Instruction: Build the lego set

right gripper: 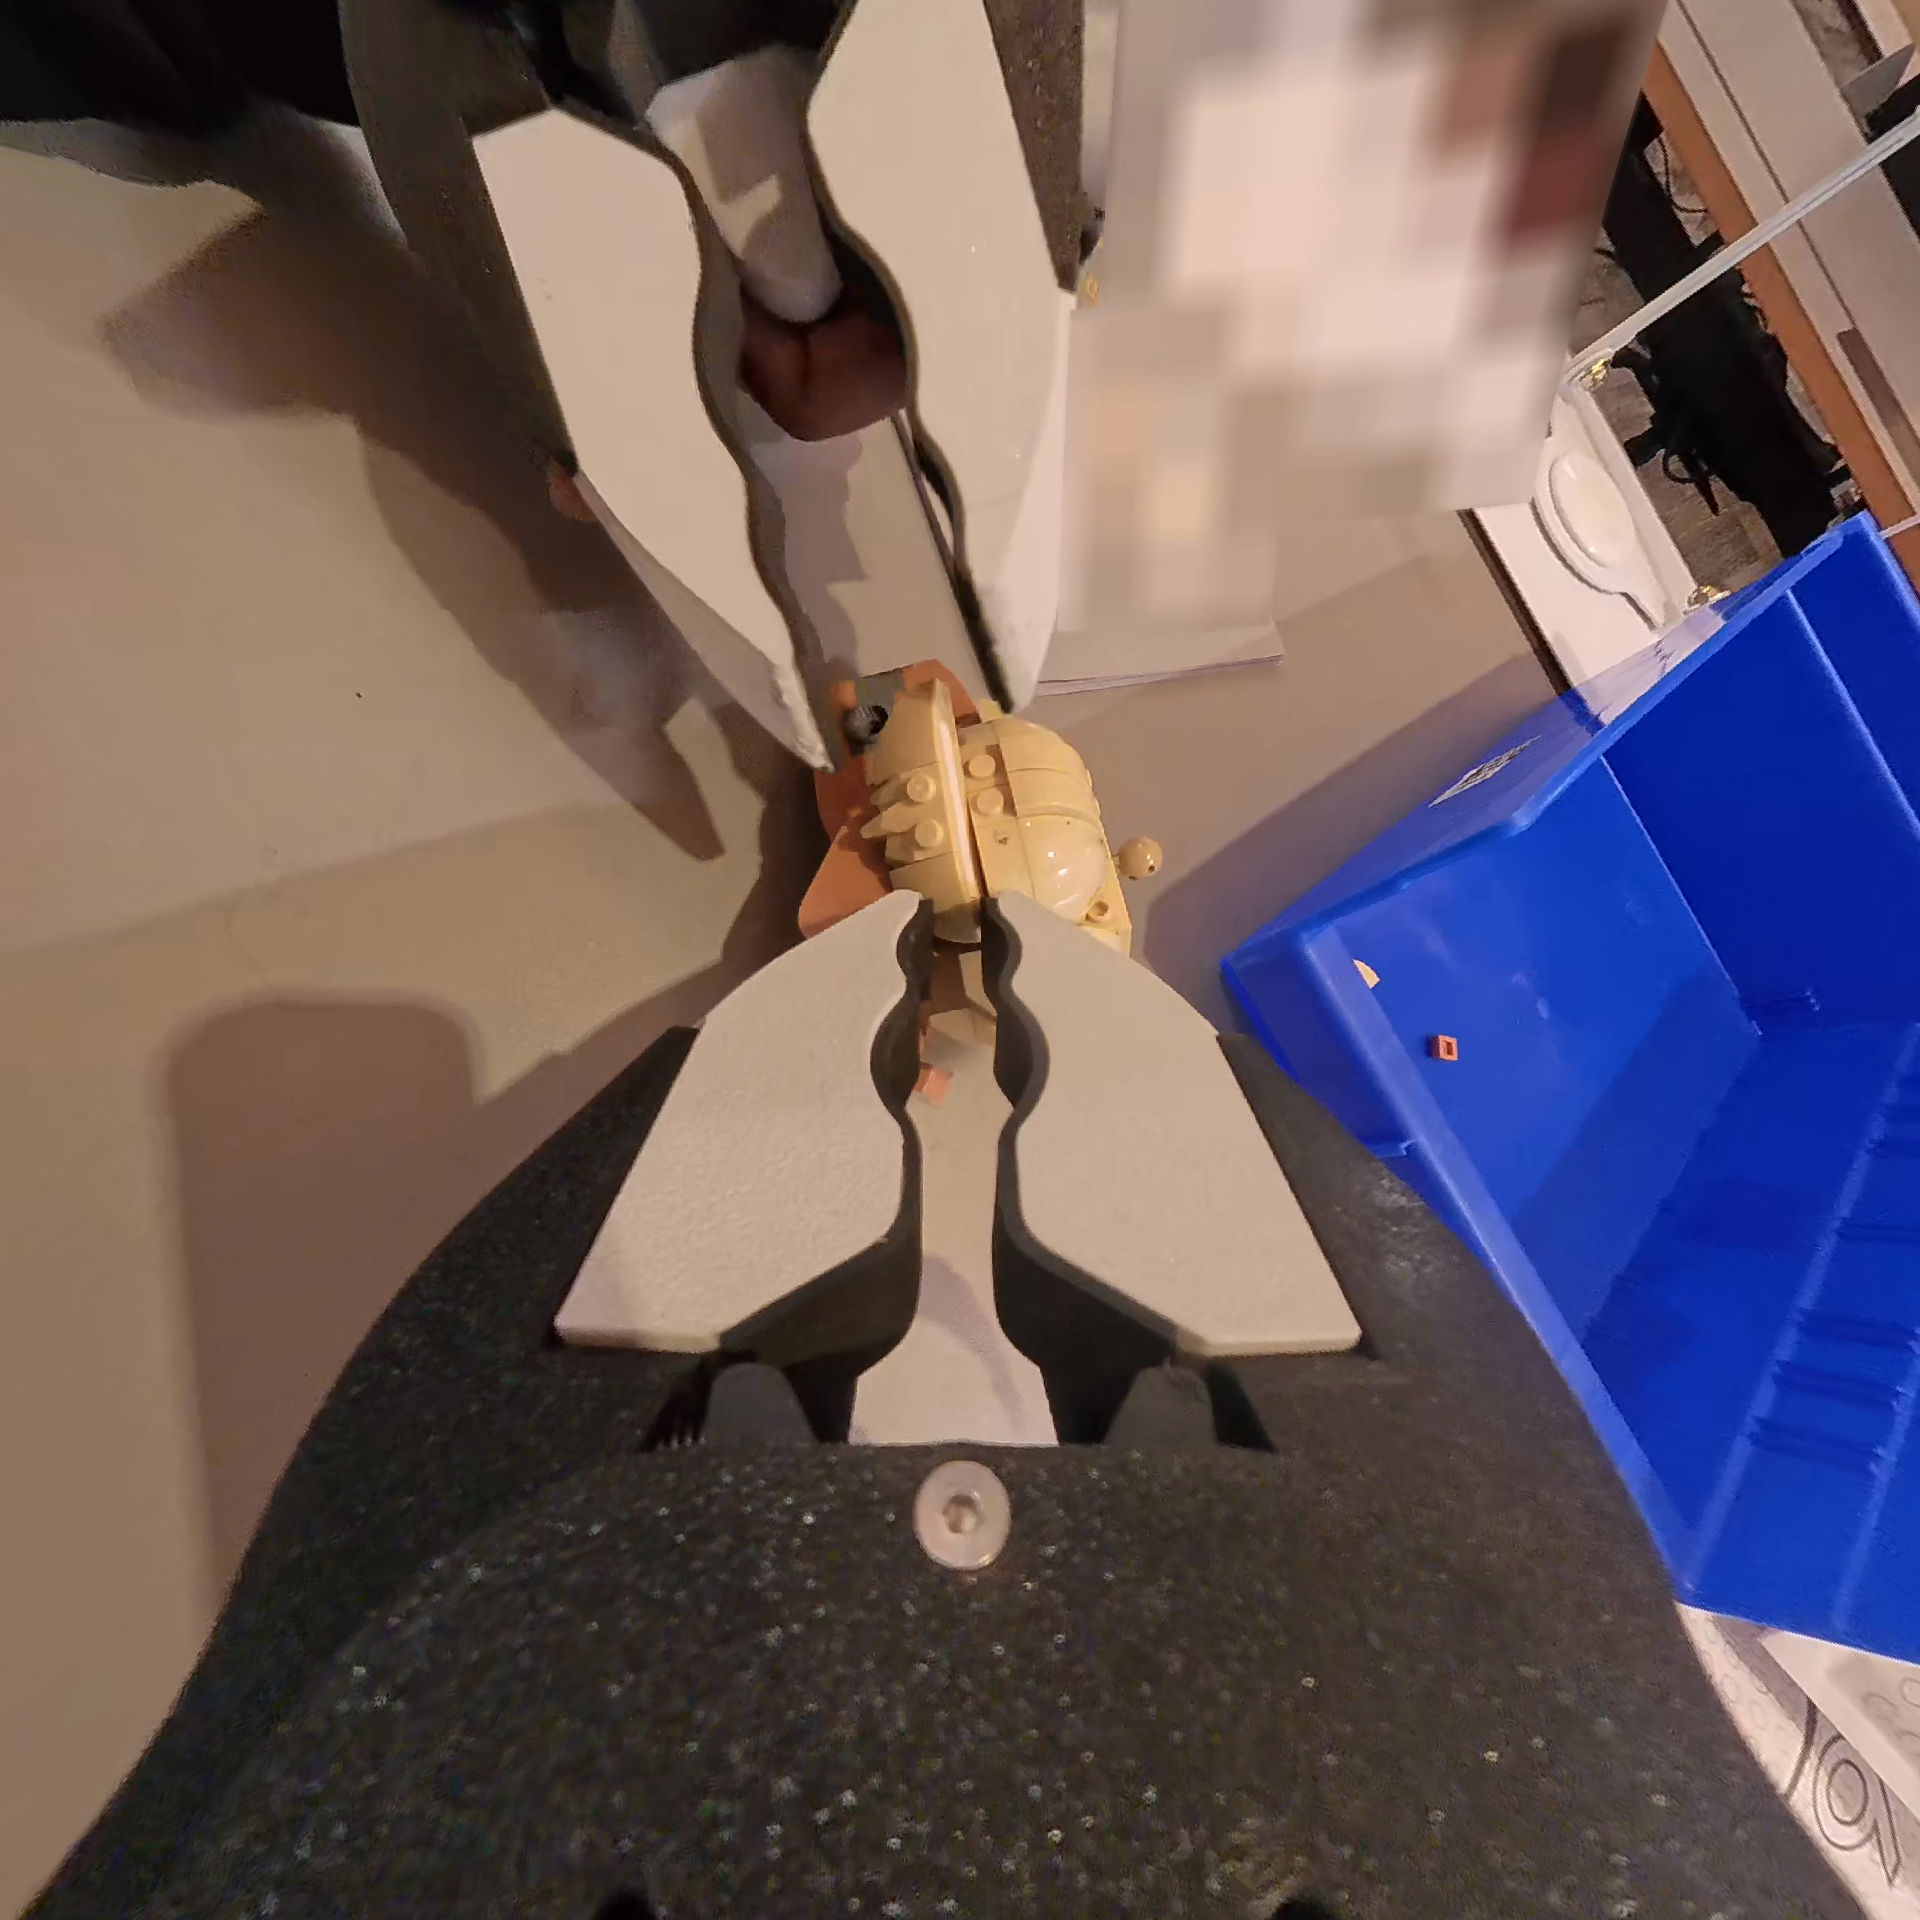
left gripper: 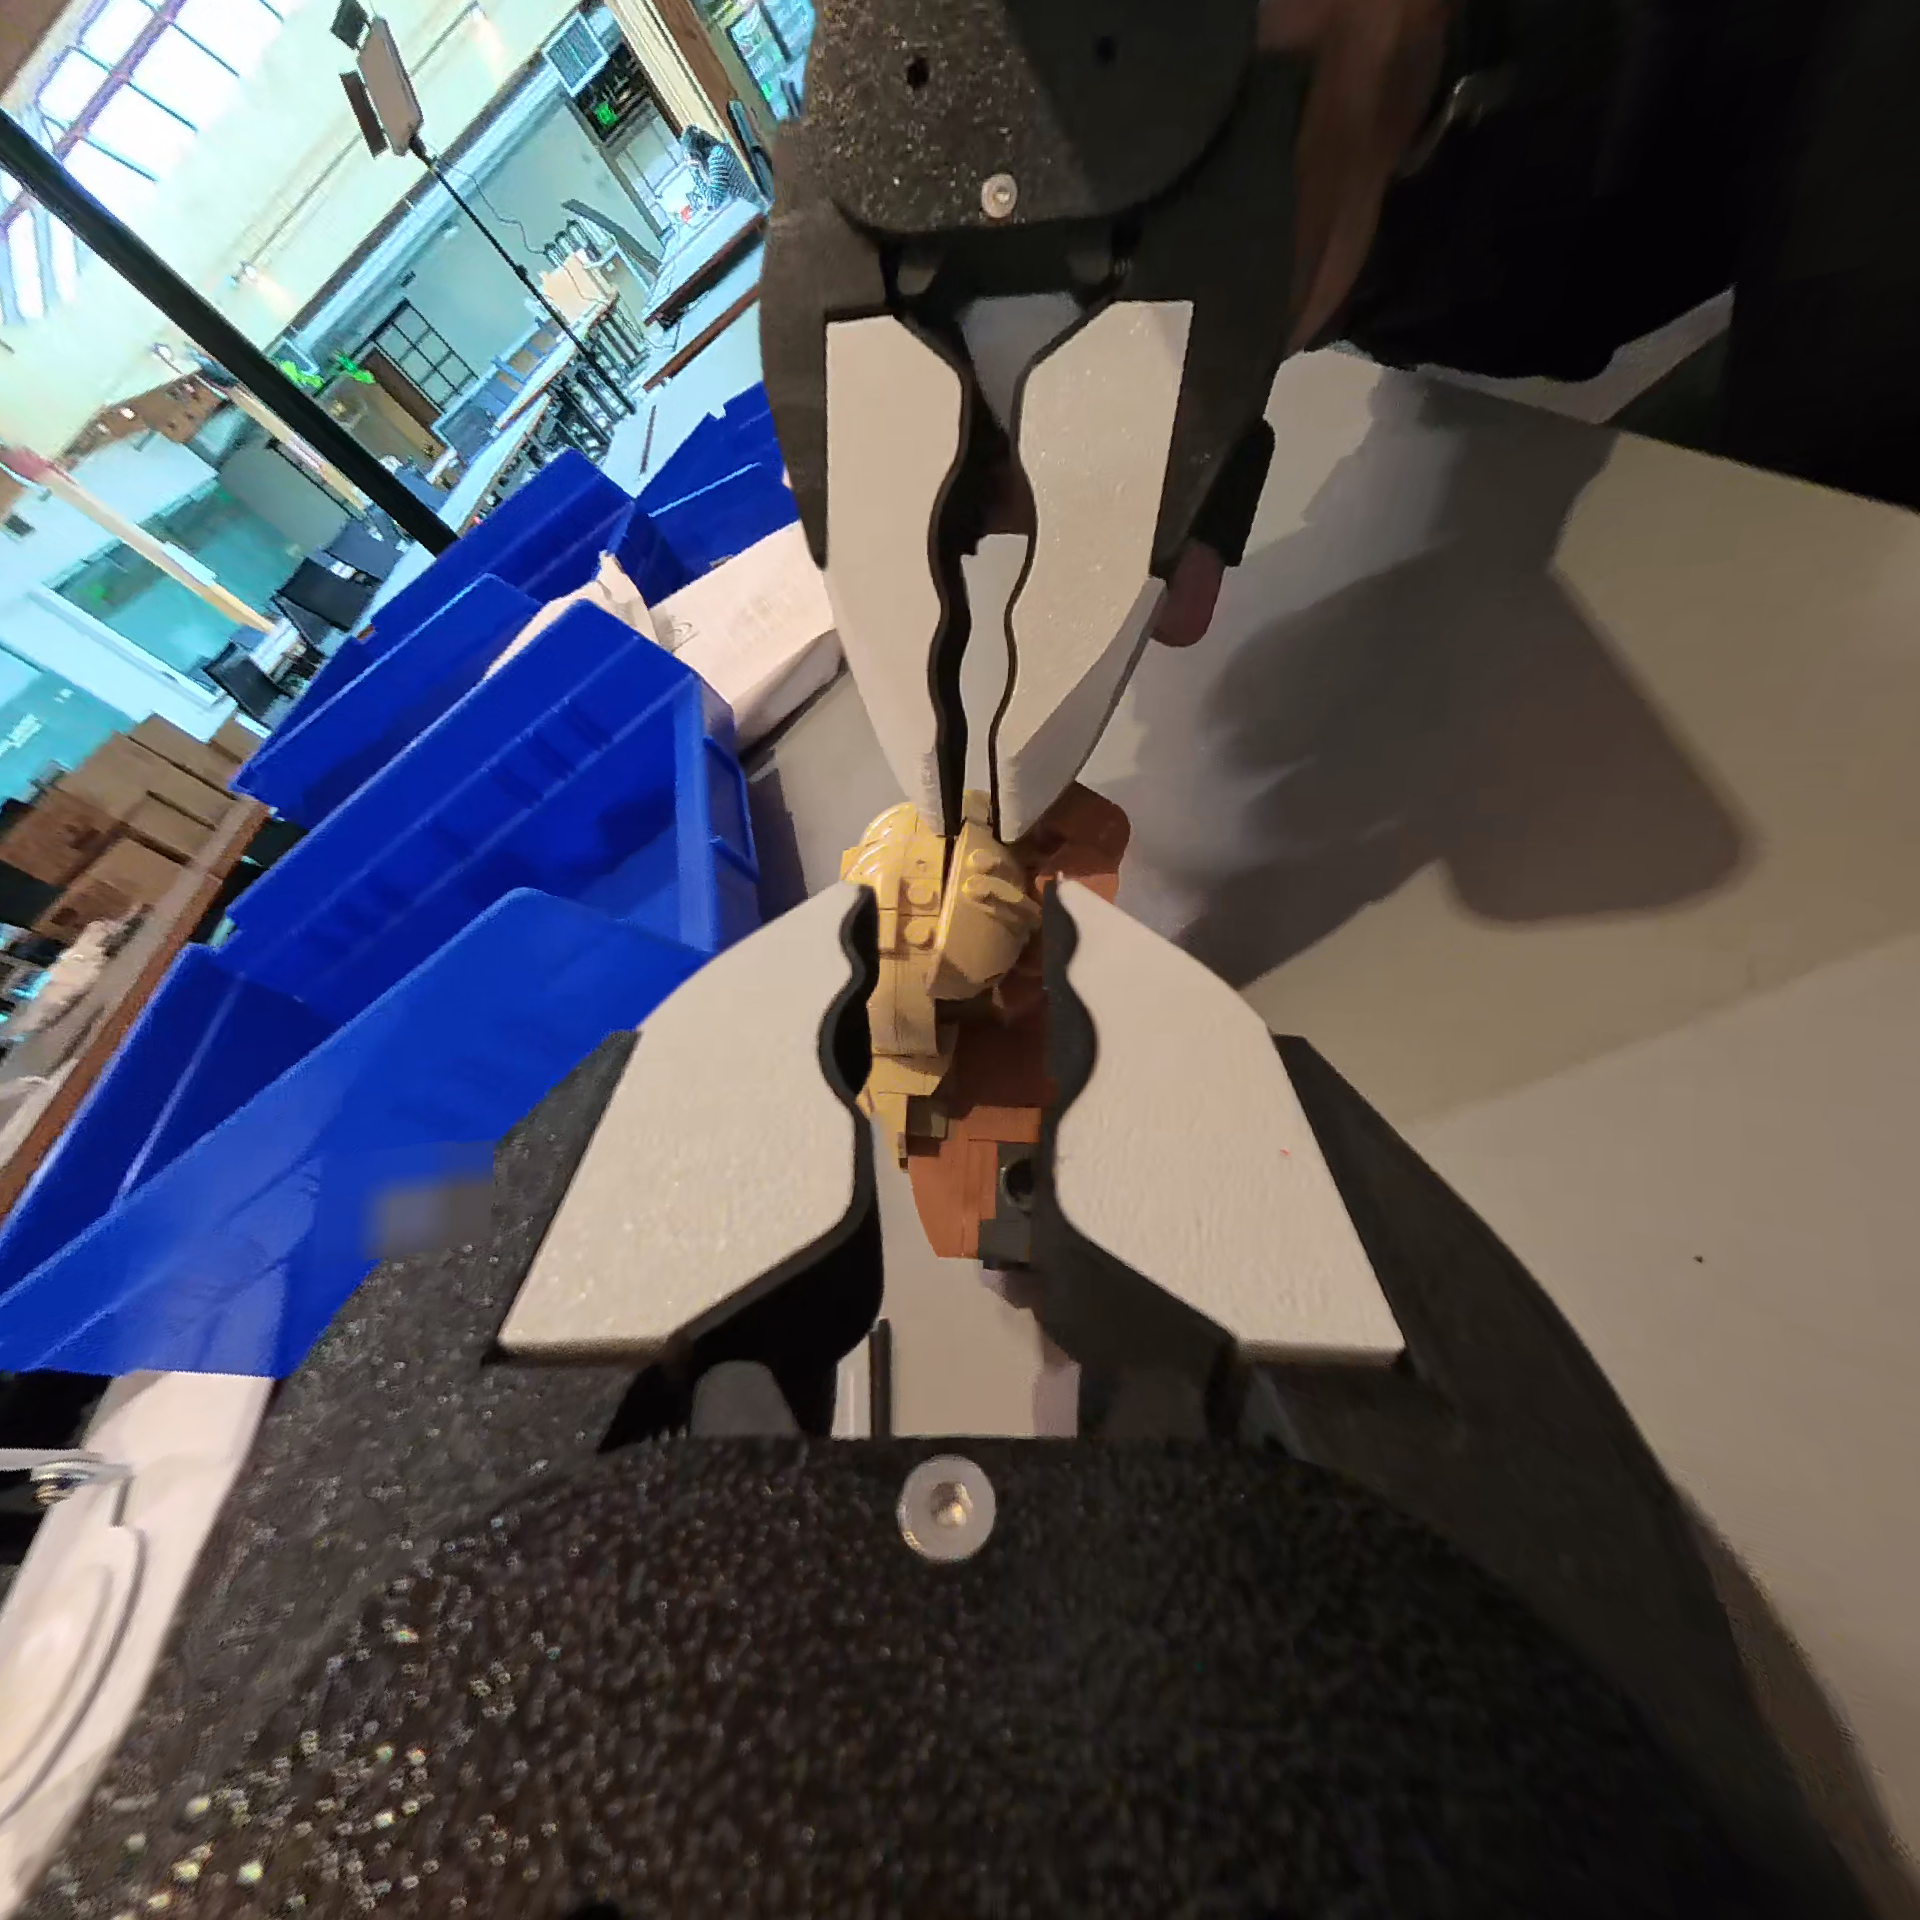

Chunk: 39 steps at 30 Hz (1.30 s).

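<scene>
Both grippers meet tip-to-tip over the tan-and-brown brick model (right gripper: 987, 821) on the table (right gripper: 260, 727): right gripper (right gripper: 951, 920) nearly shut pinching its thin tan plate, left gripper (left gripper: 956, 914) part-open straddling the body.

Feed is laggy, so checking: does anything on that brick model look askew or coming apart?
Yes. On the tan and brown brick model, a tan disc section tilts away from the domed body, with a seam gaping between. Right gripper pinches that disc's edge.

label on blue bin (right gripper: 1488, 771): too small to read | no other legible text
</scene>
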Motion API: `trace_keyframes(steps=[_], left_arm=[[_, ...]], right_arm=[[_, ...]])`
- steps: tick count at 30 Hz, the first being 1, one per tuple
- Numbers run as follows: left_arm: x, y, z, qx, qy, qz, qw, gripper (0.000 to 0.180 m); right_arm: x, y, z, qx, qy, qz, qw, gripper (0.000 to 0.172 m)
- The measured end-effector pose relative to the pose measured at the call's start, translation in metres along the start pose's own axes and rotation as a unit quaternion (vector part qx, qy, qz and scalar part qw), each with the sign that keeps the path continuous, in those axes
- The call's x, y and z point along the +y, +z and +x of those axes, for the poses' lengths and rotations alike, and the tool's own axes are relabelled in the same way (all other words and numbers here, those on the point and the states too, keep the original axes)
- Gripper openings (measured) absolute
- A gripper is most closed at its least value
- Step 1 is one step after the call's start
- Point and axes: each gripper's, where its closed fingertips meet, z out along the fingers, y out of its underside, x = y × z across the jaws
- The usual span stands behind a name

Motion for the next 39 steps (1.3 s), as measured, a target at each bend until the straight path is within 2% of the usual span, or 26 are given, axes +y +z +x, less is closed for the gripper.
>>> trace_keyframes(steps=[5, 25, 30, 34, 39], left_arm=[[0.009, 0.003, 0.003, -0.003, 0.028, -0.022, 0.999, 0.013], [0.016, 0.006, -0.001, -0.023, 0.017, -0.03, 0.999, 0.012], [0.018, 0.008, -0.003, -0.033, 0.021, -0.041, 0.998, 0.011], [0.019, 0.01, -0.005, -0.043, 0.021, -0.044, 0.998, 0.011], [0.021, 0.013, -0.008, -0.056, 0.019, -0.053, 0.997, 0.011]], right_arm=[[-0.001, 0.0, 0.001, -0.001, 0.001, 0.002, 1.0, 0.008], [-0.002, 0.001, 0.008, 0.016, 0.021, 0.027, 0.999, 0.011], [0.0, 0.001, 0.01, 0.026, 0.02, 0.031, 0.999, 0.017], [-0.001, 0.002, 0.014, 0.028, 0.011, 0.035, 0.999, 0.029], [-0.006, 0.004, 0.021, 0.006, 0.023, 0.06, 0.998, 0.039]])
